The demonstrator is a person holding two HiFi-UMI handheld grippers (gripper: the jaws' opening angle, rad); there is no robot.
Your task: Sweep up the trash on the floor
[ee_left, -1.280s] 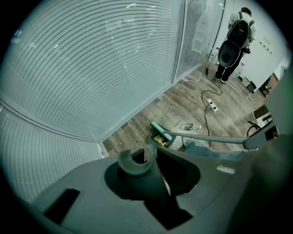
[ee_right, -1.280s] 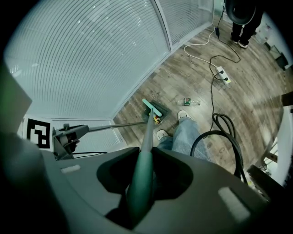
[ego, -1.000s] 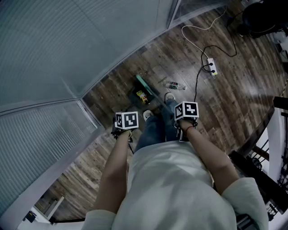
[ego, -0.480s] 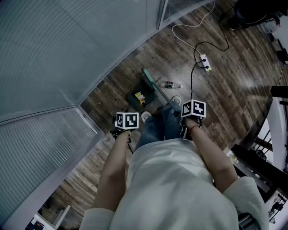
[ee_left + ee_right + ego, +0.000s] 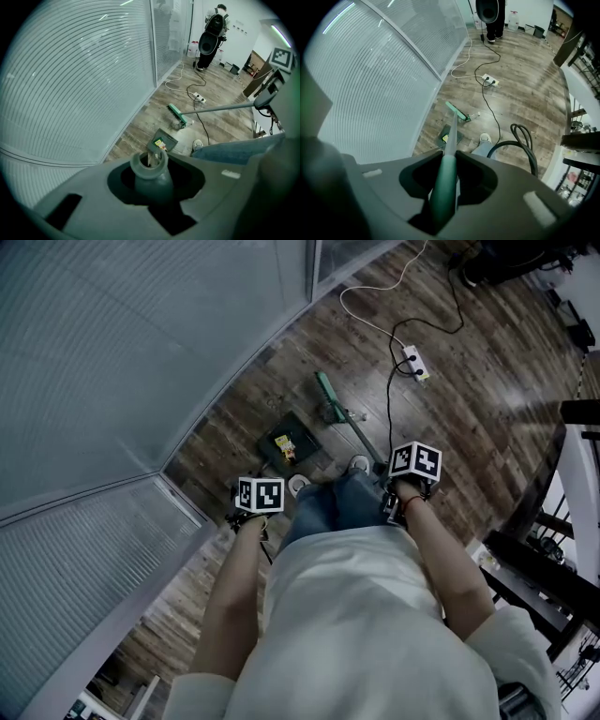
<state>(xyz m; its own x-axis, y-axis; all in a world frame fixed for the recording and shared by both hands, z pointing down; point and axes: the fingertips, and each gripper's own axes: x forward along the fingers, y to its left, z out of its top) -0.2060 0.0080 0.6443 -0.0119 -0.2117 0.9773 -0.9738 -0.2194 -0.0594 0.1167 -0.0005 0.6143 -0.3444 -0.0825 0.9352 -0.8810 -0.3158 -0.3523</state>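
**Broom in the right gripper, dustpan in the left**

My right gripper has its jaws pressed onto the green grip of the broom. The handle runs away from the jaws, down and forward to the green head, which rests on the wooden floor. A clear bottle lies on the boards just beside the head, on its right.

My left gripper is clamped on the round top of the dustpan handle. The dark dustpan sits flat on the floor below it, near the glass wall. A yellow wrapper lies inside the pan. From the head view, the pan is in front of my left shoe, and the broom head is a little beyond it, apart from its rim.

Farther out, a white power strip lies on the boards, with a black cable and a white one running from it. In the left gripper view a person stands at the far end of the room.
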